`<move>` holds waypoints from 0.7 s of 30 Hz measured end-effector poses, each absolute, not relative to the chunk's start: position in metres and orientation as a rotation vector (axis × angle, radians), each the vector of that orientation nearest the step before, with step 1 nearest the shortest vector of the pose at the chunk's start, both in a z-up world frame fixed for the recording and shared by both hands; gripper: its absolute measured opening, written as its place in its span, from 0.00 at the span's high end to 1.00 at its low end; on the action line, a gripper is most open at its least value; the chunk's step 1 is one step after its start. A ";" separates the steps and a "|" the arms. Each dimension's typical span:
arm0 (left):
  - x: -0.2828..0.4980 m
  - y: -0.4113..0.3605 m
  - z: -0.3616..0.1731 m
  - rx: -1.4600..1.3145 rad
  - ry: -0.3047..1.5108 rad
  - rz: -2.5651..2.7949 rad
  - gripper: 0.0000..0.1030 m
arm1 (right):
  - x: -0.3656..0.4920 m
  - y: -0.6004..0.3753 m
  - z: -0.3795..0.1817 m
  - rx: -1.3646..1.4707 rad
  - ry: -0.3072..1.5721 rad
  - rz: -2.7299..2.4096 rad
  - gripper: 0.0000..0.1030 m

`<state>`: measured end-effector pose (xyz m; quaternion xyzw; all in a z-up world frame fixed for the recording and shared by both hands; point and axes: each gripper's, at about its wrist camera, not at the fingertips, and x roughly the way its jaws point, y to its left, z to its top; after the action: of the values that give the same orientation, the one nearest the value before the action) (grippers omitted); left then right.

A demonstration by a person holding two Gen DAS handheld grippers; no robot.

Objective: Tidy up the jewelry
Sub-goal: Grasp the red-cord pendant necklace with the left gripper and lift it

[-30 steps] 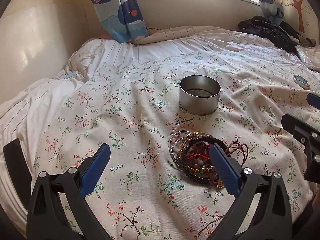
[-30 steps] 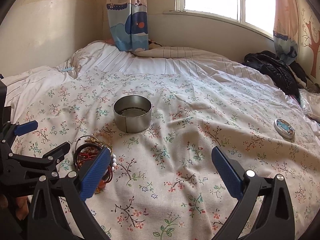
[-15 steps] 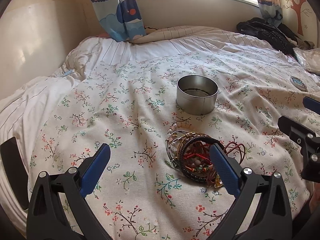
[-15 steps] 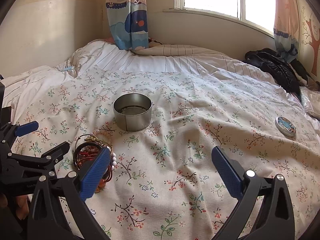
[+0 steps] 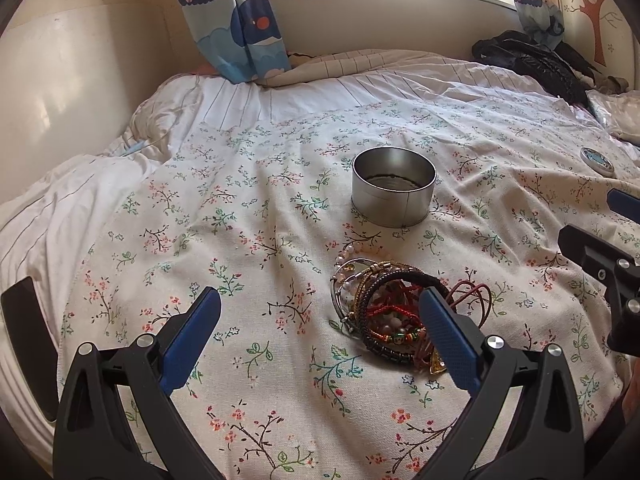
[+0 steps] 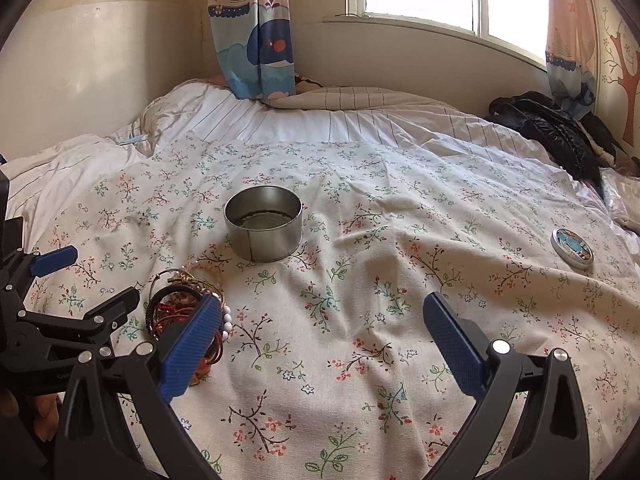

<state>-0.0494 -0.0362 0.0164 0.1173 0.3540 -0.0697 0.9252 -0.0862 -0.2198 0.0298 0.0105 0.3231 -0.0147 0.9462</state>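
Note:
A tangled pile of bracelets (image 5: 394,312) (black, red, beaded, gold) lies on the floral bedspread, just in front of a round open metal tin (image 5: 393,191). My left gripper (image 5: 320,332) hangs open above the cloth, its right finger overlapping the pile's near edge. In the right wrist view the same bracelets (image 6: 182,310) sit at the lower left behind my right gripper's left finger, and the tin (image 6: 263,227) stands beyond them. My right gripper (image 6: 320,338) is open over bare cloth with nothing between its fingers. The tin's lid (image 6: 571,248) lies far right.
The floral bedspread (image 5: 248,248) covers a wide bed. A dark phone (image 5: 28,344) lies at the bed's left edge. A black jacket (image 6: 552,136) is heaped at the back right under the window. A whale-print curtain (image 6: 256,36) hangs behind the bed.
Both views have shifted slightly; the tin and bracelets sit a little lower and nearer in the frames. Both grippers stay open and nothing has been picked up.

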 end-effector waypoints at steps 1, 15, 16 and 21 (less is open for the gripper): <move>-0.050 -0.037 0.017 0.240 0.721 -0.155 0.07 | -0.086 -0.221 0.030 0.025 0.656 -0.040 0.06; -0.059 -0.077 0.003 0.331 0.757 -0.414 0.39 | -0.085 -0.263 0.025 0.206 0.680 -0.097 0.06; -0.060 -0.081 0.002 0.334 0.755 -0.435 0.39 | -0.085 -0.262 0.025 0.209 0.680 -0.093 0.06; -0.052 -0.101 -0.016 0.404 0.810 -0.476 0.79 | -0.084 -0.264 0.025 0.224 0.678 -0.080 0.06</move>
<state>-0.0518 -0.1014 -0.0163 0.1934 0.3877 -0.2276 0.8721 -0.0843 -0.2642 0.0253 0.1095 0.3318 -0.0391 0.9361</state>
